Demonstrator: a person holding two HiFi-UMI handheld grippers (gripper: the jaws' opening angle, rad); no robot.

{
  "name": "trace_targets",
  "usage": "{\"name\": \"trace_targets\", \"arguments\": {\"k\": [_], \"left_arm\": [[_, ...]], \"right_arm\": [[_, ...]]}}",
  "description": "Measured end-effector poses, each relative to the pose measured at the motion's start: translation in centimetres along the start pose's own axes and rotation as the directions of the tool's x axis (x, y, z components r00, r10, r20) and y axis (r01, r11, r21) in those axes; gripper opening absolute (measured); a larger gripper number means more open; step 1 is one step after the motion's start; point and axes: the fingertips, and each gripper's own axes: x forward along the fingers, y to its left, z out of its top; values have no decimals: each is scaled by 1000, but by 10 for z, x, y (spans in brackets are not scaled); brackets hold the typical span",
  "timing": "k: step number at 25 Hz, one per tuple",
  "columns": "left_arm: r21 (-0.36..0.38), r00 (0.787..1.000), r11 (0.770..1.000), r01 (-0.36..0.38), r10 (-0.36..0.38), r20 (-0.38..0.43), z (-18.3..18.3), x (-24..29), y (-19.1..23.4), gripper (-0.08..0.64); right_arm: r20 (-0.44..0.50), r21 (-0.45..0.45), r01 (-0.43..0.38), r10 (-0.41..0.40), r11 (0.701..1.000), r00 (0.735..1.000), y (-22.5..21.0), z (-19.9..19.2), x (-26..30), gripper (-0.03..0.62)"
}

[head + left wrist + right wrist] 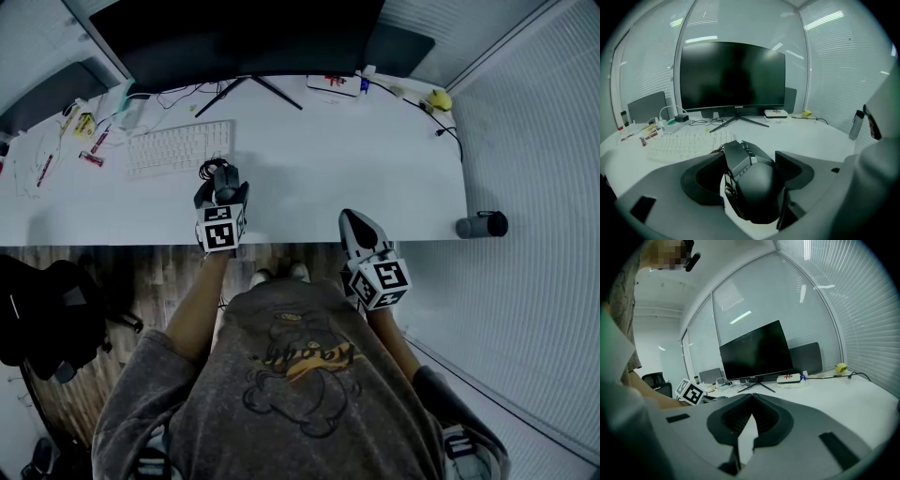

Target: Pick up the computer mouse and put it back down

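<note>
- Tongs, two: left gripper [223,195] clamps the computer mouse [757,187] between its jaws, just beside the keyboard [178,147]; right gripper [352,220] has its jaws together.
- Surface: white desk [309,187]; wood floor [141,281]; walls with blinds.
- Count: one monitor [244,33], one keyboard, one mouse.

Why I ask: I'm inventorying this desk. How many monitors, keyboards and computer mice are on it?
monitor: 1
keyboard: 1
computer mouse: 1
Total: 3
</note>
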Motion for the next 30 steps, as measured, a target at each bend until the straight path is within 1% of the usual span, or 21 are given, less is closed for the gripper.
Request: {"name": "trace_targets", "arguments": {"k": [2,3,5,8,11,15,18,21,25,30], "left_arm": [[16,1000,1000,10,-10,20,11,-7,-1,343],[28,1000,1000,15,-16,21,14,-8,-1,325],[44,1000,999,30,-31,6,15,-6,-2,314],[29,999,998,48,-48,-1,10,-3,0,313],[27,998,998,53,-53,24,18,-8,0,310],[68,994,995,76,-80,67,35,-15,-6,308],[83,989,992,95,-103,102,50,-23,-11,307],[105,981,988,114,-129,146,68,-32,-17,307],[134,964,981,142,-168,204,93,-46,-26,307],[156,936,968,196,-232,265,118,-69,-42,307]], "right_arm": [[4,2,4,-4,1000,1000,0,0,1,6],[5,3,7,-7,1000,1000,0,0,1,6],[8,5,12,-12,1000,1000,1,0,2,6],[17,8,18,-18,1000,1000,4,1,1,6],[23,10,30,-30,1000,999,3,2,-1,6],[29,19,54,-55,998,998,0,-1,-5,6],[35,22,65,-65,998,997,0,-1,-5,6],[41,24,73,-74,997,996,1,1,-5,6],[54,21,82,-83,996,995,3,4,-4,6],[74,21,104,-106,994,992,0,10,-7,6]]}}
